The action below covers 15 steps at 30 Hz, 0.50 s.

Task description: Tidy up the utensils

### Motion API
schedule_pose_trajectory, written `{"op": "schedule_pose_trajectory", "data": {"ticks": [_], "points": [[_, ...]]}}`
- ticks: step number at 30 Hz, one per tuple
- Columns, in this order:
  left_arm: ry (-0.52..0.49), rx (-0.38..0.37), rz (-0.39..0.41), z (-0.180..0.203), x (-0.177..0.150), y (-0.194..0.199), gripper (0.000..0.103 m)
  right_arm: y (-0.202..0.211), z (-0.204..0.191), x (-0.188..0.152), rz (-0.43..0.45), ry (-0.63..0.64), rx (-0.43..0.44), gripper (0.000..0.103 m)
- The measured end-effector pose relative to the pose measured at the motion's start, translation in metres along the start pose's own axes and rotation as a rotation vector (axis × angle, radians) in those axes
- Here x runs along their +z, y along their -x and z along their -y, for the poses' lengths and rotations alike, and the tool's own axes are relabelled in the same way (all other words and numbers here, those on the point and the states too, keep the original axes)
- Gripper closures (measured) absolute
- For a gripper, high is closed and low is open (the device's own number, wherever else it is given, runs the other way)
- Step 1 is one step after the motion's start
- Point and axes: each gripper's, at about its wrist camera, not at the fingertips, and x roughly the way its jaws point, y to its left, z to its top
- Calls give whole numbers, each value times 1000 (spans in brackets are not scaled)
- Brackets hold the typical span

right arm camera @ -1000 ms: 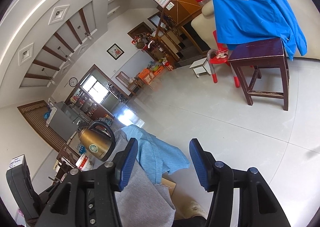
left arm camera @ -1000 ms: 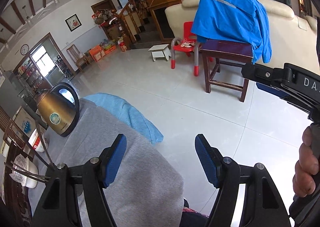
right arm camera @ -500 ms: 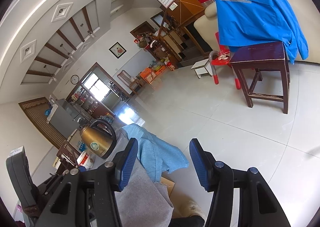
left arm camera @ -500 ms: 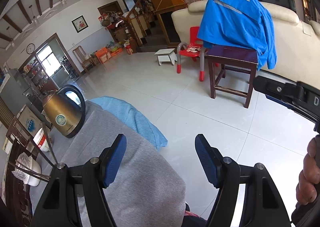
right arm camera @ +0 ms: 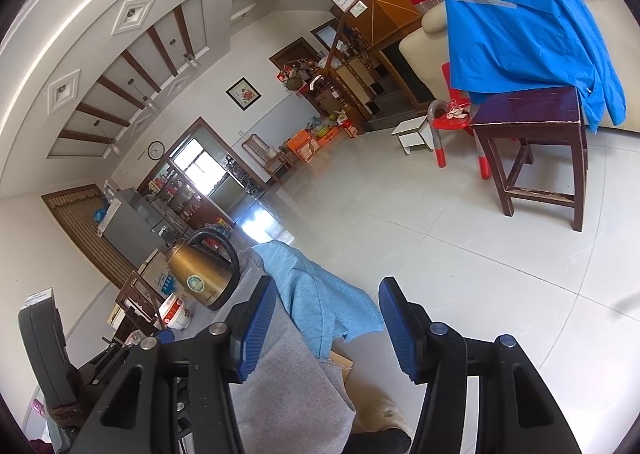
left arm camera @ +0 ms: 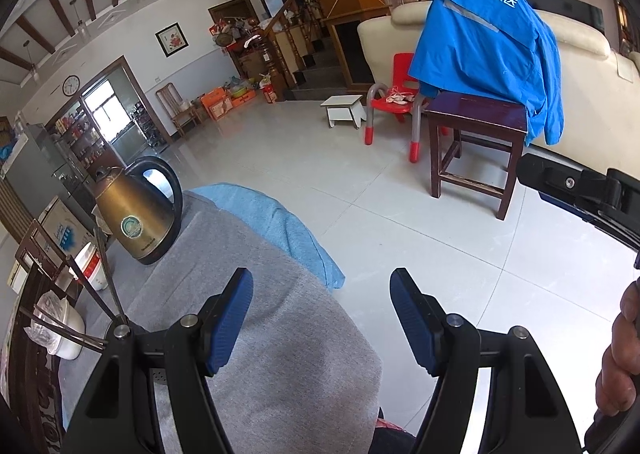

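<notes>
Since a second ago both of my cameras have tipped a little: in the left view the kettle (left arm camera: 138, 213) has slid rightward and more of the table shows, and the right view's kettle (right arm camera: 202, 274) has crept toward centre. My left gripper (left arm camera: 320, 318) hangs released, blue pads wide apart with nothing between them, over the edge of the grey cloth (left arm camera: 256, 338). My right gripper (right arm camera: 326, 324) is just as slack and empty, hovering past the table edge above the light blue cloth (right arm camera: 320, 294) and the tiled floor (right arm camera: 480, 274).

The utensils are chopsticks (left arm camera: 92, 290), at the far left of my left view, close beside the gripper's frame. Several thin dark sticks fan out; their long axes run from a shared point near my left finger's base up and out to the left, toward the white bowl (left arm camera: 60, 330) and the red-and-white cup (left arm camera: 90, 270). What holds them I cannot tell.
</notes>
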Motion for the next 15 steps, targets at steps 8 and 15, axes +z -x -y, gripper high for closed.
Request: {"op": "schedule_pose_trajectory", "data": {"ticks": [8,15], "points": [[26,-2,-27,-8,-4,-6,31,-6,-7,-2,-19,15,5,45],[66,6,-37,-23,-10,-5,31,-13,-20,-4,-36,36,19,45]]}}
